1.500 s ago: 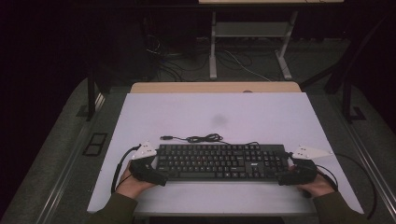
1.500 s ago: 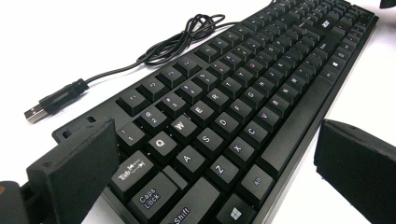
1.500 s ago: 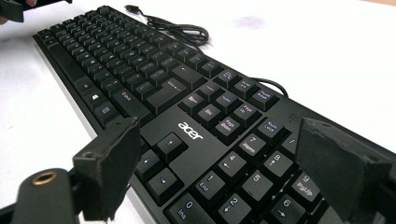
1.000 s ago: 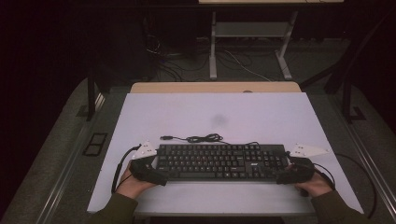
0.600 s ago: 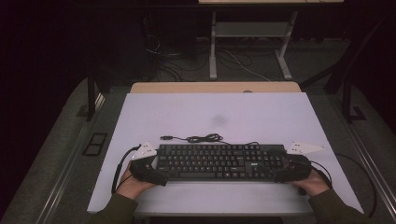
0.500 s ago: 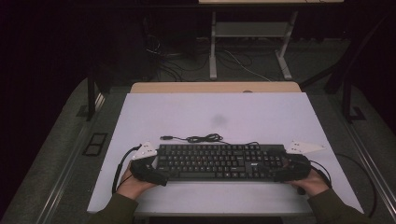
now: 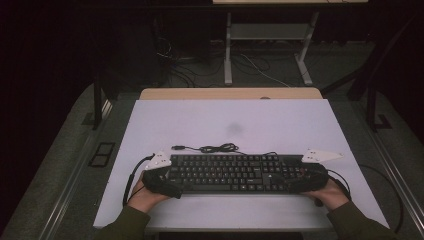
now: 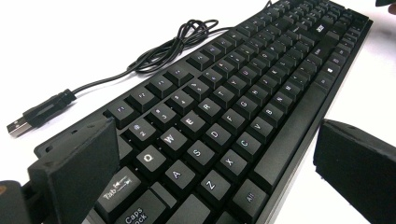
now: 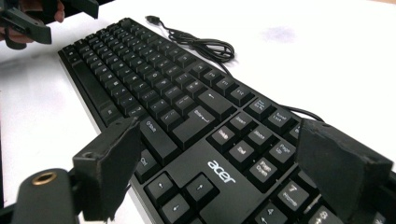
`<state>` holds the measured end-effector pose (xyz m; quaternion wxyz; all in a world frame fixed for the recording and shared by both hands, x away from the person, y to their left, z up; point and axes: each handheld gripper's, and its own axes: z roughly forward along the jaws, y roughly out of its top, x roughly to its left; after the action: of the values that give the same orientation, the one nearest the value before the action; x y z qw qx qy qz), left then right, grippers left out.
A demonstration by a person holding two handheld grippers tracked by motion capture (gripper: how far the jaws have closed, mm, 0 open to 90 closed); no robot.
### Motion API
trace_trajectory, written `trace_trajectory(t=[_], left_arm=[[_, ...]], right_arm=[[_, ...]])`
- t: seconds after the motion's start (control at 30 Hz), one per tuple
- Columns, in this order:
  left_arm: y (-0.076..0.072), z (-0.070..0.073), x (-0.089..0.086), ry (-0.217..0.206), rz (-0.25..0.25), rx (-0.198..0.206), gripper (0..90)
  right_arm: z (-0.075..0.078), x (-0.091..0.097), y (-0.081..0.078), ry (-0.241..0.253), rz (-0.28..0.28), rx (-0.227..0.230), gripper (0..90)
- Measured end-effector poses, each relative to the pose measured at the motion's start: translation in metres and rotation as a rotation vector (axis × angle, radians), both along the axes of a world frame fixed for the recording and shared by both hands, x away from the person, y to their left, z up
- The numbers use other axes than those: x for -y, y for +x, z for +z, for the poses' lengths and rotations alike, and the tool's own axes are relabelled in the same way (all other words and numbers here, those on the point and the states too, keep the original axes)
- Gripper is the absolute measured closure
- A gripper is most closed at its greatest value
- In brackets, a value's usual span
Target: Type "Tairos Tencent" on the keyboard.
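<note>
Since a moment ago our right gripper (image 7: 309,181) has slid inward onto the keyboard (image 7: 235,173)'s right end, while the left gripper (image 7: 159,181) straddles its left end. Both pairs of jaws stand wide open around the ends, gripping nothing. Lying near us on the table (image 7: 240,120), it looks stiff and light; we'd pinch its end edges.

A black full-size keyboard (image 7: 240,173) is lying flat along the table's near edge, its cord (image 7: 215,148) coiling just behind.
</note>
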<state>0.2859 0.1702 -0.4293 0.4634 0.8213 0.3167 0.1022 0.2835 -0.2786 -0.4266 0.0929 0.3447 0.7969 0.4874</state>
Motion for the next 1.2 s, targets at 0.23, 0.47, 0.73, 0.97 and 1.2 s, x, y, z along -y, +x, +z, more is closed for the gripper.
trace_trajectory(t=[0.23, 0.47, 0.73, 0.97, 1.2], left_arm=[[0.001, 0.000, 0.003, -0.003, -0.005, -0.004, 0.0], [0.003, 0.000, 0.006, -0.005, -0.010, -0.006, 0.0], [0.005, 0.000, 0.010, -0.005, -0.014, -0.005, 0.0], [0.007, -0.001, 0.015, 0.002, -0.021, -0.008, 0.0], [0.009, -0.002, 0.020, 0.005, -0.029, -0.006, 0.0]], right_arm=[[0.002, -0.006, 0.002, -0.001, 0.002, 0.003, 11.9], [0.005, -0.009, 0.005, -0.007, 0.011, -0.004, 11.6], [0.007, -0.017, 0.009, -0.003, 0.023, -0.009, 11.7], [0.008, -0.026, 0.014, 0.001, 0.046, -0.011, 11.7], [0.007, -0.033, 0.018, -0.001, 0.068, -0.025, 11.8]])
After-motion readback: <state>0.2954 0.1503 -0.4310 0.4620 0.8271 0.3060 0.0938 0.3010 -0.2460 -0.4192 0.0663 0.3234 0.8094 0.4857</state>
